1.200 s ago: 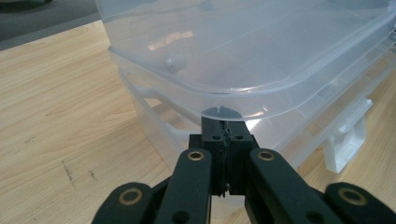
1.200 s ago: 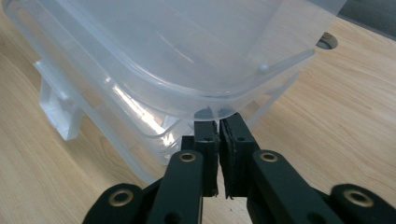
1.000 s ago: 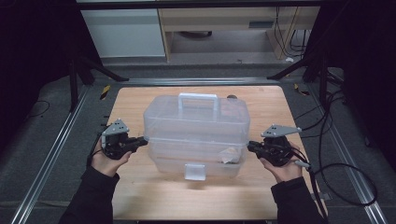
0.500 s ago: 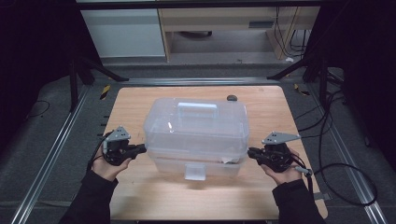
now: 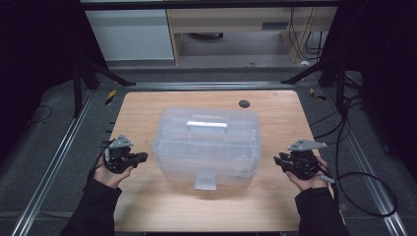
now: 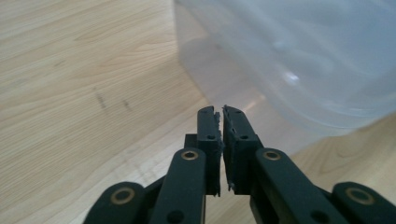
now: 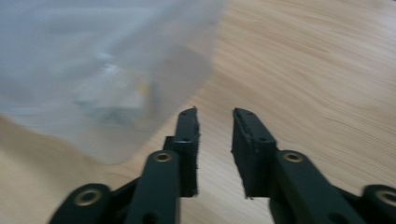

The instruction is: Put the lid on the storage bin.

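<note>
Both hands are sitting lower and farther from the box (image 5: 206, 147) than a second ago, when the claws were pressed against its ends; the box is now resting flat on the bench (image 5: 147, 105), no longer tilted up. Left claw (image 5: 142, 157) is lying just beside the box's left end without touching it, its jaws having just been opening to a thin slit with nothing between them (the left gripper view is showing that hairline gap (image 6: 221, 140) over bare wood). Right claw (image 5: 278, 160) is hanging a little apart from the box's right end, its jaws having just been spreading too, wider, with only wood showing between them (image 7: 215, 140).

The box, clear plastic with a white handle (image 5: 207, 124) on the lid and a latch (image 5: 205, 180) at the front, is standing near the middle of the bench. The bench is a pale wood-grain top, sitting in a metal frame (image 5: 59, 157), with a dark round grommet (image 5: 244, 103) near its far edge. Grey floor is surrounding it, black cables (image 5: 364, 182) are trailing on the right, and white and beige cabinets (image 5: 128, 34) are standing beyond in a dim room.
</note>
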Available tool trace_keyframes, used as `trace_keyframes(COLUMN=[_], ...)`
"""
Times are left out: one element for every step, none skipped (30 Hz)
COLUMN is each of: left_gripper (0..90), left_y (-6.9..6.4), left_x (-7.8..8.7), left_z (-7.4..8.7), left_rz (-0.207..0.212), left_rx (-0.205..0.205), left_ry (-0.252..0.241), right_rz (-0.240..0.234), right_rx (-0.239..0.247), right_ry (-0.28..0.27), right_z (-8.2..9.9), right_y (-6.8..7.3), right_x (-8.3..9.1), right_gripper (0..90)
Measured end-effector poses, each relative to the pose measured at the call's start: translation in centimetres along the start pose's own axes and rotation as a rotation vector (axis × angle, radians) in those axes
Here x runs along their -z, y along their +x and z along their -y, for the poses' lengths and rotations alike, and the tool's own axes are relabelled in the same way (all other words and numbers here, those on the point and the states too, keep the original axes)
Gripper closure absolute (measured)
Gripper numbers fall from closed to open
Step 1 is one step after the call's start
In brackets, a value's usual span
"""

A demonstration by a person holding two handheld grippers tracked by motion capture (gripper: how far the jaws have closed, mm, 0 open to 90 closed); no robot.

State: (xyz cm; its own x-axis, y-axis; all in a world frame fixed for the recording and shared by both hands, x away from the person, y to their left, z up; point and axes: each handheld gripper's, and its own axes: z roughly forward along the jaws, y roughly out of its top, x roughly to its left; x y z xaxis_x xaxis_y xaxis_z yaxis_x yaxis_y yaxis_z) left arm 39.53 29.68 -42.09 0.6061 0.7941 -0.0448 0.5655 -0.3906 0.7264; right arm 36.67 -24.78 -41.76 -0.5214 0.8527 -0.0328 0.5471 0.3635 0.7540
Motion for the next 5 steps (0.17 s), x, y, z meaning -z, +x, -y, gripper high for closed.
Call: trace_keyframes(left_gripper=[79.7,77.6,75.2,71.6,67.7], left_y=[0.2,0.6,0.9,1.2,1.2], left_x=[-0.1,-0.2,-0.4,-0.6,-0.6], left_z=[0.1,0.4,0.6,0.8,0.8], left_rz=[-0.015,-0.03,-0.041,-0.058,-0.058], left_rx=[0.008,0.011,0.016,0.022,0.022], left_ry=[0.001,0.005,0.01,0.015,0.015], right_rz=[0.029,0.054,0.086,0.105,0.125], right_rx=[-0.016,-0.023,-0.034,-0.049,-0.068], right_ry=[-0.005,-0.005,-0.009,-0.012,-0.006], right_z=[0.5,0.8,1.3,1.8,2.3], right_y=[-0.8,-1.2,-1.9,-2.5,-3.0], right_x=[0.0,0.0,-0.1,-0.3,-0.5], right_gripper=[61.0,56.6,49.9,42.0,36.5])
